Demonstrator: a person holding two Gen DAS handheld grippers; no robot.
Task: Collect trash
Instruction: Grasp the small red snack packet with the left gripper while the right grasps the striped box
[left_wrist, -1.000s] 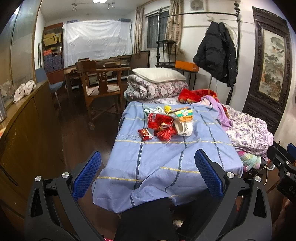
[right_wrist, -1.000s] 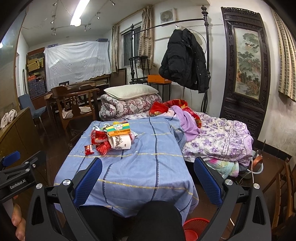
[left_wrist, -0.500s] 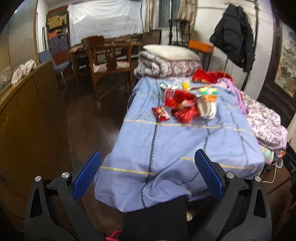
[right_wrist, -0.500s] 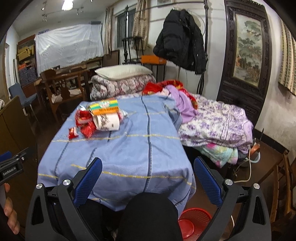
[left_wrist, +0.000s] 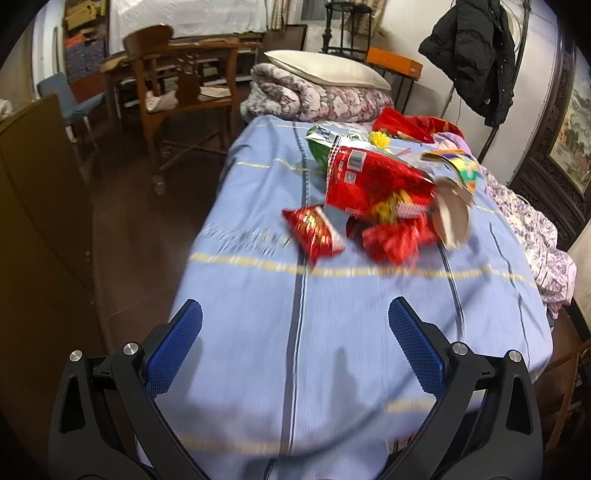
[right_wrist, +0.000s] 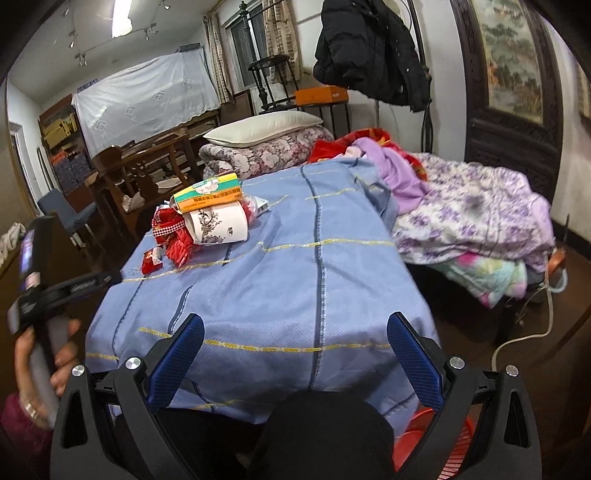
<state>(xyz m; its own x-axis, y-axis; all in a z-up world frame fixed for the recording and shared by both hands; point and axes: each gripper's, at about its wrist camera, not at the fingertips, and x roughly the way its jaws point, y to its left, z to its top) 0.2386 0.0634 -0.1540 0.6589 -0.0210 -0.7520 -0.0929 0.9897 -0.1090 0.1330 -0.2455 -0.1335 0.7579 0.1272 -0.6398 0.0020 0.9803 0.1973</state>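
A heap of trash lies on the blue cloth (left_wrist: 258, 332) of a table: a small red snack packet (left_wrist: 314, 230), a big red bag (left_wrist: 373, 181), a white paper cup (left_wrist: 452, 218) and a green-yellow box (right_wrist: 208, 194). The heap also shows in the right wrist view, with the cup (right_wrist: 218, 223) and the small packet (right_wrist: 152, 258). My left gripper (left_wrist: 295, 334) is open and empty, above the cloth short of the heap. My right gripper (right_wrist: 295, 339) is open and empty over the table's near edge.
A red basket (right_wrist: 436, 443) sits on the floor under the right gripper. A pile of bedding (right_wrist: 476, 214) lies to the right of the table. A wooden cabinet (left_wrist: 40, 206) stands at the left, and a chair (left_wrist: 177, 92) behind.
My left gripper has moved forward over the table toward the trash heap and tilted down. My right gripper has moved a little closer to the table. Both stay open.
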